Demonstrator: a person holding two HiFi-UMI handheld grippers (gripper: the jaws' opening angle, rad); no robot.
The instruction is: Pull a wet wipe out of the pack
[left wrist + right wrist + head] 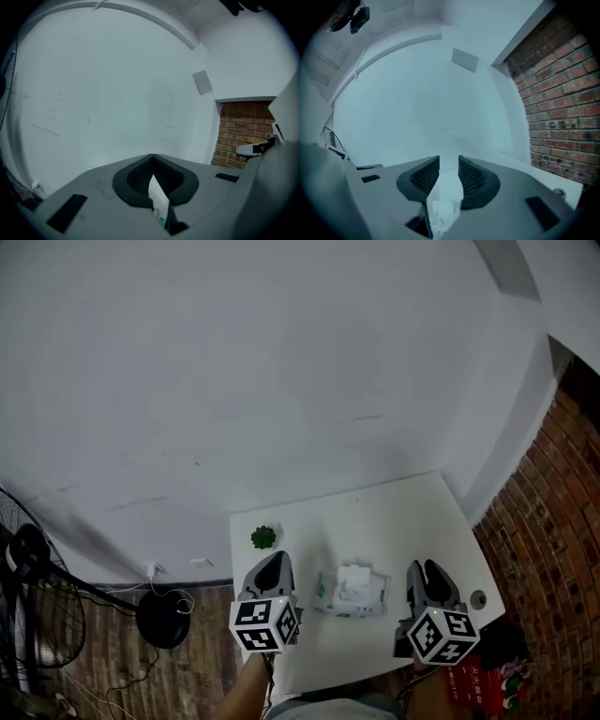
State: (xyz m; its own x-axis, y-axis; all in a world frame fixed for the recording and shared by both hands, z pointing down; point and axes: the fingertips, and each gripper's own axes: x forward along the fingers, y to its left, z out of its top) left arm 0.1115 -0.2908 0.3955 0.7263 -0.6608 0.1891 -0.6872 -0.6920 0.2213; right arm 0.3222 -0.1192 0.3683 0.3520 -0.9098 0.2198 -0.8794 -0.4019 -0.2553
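Your left hand-held gripper (151, 156) is pressing its ribbed black tips together; behind them only a white sliver with green print is showing. Your right hand-held gripper (449, 160) is standing spread, empty. Between both, the soft pack (330, 597) is lying on the white surface (394, 512), a crumpled wipe (354, 578) poking up.

Head view: high above the desk (394, 512), facing steeply down, far off, whole top in frame. Gripper views: low over the desk's near edge, close along left tongs (152, 155) and right tongs (449, 158), facing the white wall (117, 93) behind the desk. Shared: that wall, brick wall (562, 108) right of the desk.
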